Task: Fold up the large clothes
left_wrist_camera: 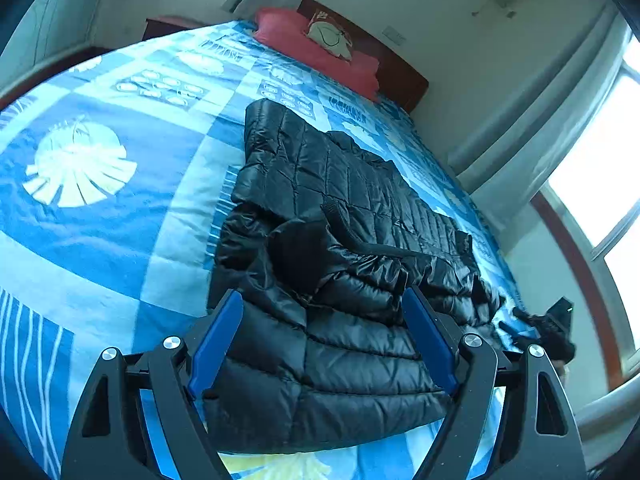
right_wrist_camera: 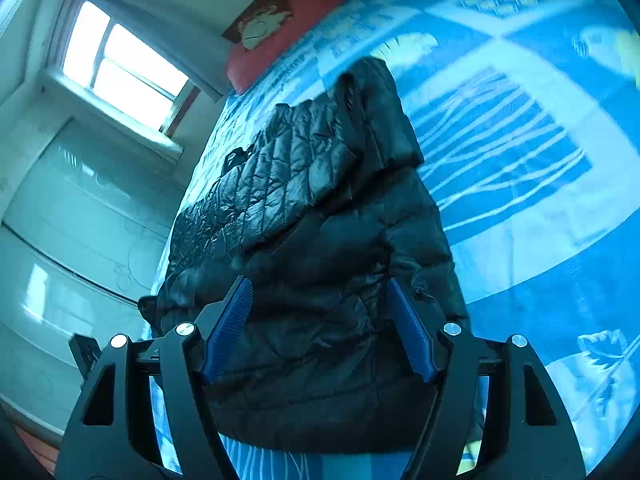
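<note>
Left wrist view: left gripper [left_wrist_camera: 322, 338] has its blue pads [left_wrist_camera: 216, 340] spread wide, nothing pinched between them, hovering over the near end of the black puffer jacket [left_wrist_camera: 332, 240]. Jacket fills the gap between the fingers but contact can't be told. Jacket lies flat along the bed [left_wrist_camera: 92, 240], on the blue and white patterned bedspread, lengthwise toward the headboard, with a sleeve folded across its body. Beyond the jacket's far end sits a red pillow [left_wrist_camera: 320, 52] with a pale cushion [left_wrist_camera: 330, 36] on top, against the dark wood headboard [left_wrist_camera: 396, 76]. To the jacket's right side, off the bed edge, is a bright window [left_wrist_camera: 600, 160] with a curtain [left_wrist_camera: 540, 120] beside it. A black object shows at the jacket's near right corner, likely the other gripper, too small to be sure. Right wrist view: right gripper [right_wrist_camera: 320, 328] also has its pads [right_wrist_camera: 230, 328] held wide apart, gripping nothing, over the jacket [right_wrist_camera: 320, 240] near end. From this side the jacket rises in a heap, the shiny quilted part on its left and a matte part on its right. Bed [right_wrist_camera: 540, 220] spreads right of the jacket; red pillow [right_wrist_camera: 280, 32] past its far end; window [right_wrist_camera: 124, 68] and a pale wardrobe [right_wrist_camera: 80, 220] left of the jacket.
</note>
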Tool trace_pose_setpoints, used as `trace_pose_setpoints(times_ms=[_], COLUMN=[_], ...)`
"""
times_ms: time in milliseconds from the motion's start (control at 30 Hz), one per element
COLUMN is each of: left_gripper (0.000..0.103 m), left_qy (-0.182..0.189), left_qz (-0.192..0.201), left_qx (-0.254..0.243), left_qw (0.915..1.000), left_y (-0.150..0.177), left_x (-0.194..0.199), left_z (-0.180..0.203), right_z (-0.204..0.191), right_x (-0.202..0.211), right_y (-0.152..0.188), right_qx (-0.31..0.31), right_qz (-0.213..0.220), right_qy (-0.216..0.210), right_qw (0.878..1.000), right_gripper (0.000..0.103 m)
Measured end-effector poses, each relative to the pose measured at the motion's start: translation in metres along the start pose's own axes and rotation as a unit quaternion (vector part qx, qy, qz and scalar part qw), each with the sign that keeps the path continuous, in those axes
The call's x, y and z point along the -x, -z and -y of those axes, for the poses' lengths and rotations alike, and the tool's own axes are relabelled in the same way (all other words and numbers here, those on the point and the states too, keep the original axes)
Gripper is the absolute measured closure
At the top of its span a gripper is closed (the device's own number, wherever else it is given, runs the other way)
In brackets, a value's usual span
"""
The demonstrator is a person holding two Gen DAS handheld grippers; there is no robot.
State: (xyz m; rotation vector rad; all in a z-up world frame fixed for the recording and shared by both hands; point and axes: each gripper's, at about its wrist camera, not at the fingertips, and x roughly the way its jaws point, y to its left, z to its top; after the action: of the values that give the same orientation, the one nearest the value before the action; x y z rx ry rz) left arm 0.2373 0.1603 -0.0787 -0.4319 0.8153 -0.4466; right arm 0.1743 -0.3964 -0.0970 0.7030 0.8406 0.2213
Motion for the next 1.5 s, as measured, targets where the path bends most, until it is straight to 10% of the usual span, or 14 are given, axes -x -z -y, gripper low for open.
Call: trace_pose_setpoints(times_ms=[567, 900, 1133, 1500], left_gripper=[0.023, 0.05, 0.085, 0.089], left_qy=[-0.028, -0.04, -0.086, -0.142], left_qz=[-0.078, -0.109, -0.074, 0.036], left_qx=[-0.114, -0.154, -0.188, -0.225], left_qw=[0.99, 0.9811, 0.9756, 0.9634], left_y=[-0.022, -0.015, -0.009, -0.053], left_x=[-0.06, -0.081, -0.06, -0.02], left_z=[-0.007, -0.001, 0.016, 0.068], right_z=[-0.006, -0.011, -0.035, -0.098], right_x=[-0.065, -0.078, -0.058, -0.01], right_y=[-0.032, -0.019, -0.002, -0.047], right_qx=[0.188, 0.231, 0.269, 0.307], right_qz=[-0.074, -0.073, -0.026, 0.1], right_qy=[0.069, 0.105, 0.143, 0.163], right_qw=[0.977, 0.965, 0.952, 0.932], right_gripper=[0.031, 0.077, 0.089, 0.09])
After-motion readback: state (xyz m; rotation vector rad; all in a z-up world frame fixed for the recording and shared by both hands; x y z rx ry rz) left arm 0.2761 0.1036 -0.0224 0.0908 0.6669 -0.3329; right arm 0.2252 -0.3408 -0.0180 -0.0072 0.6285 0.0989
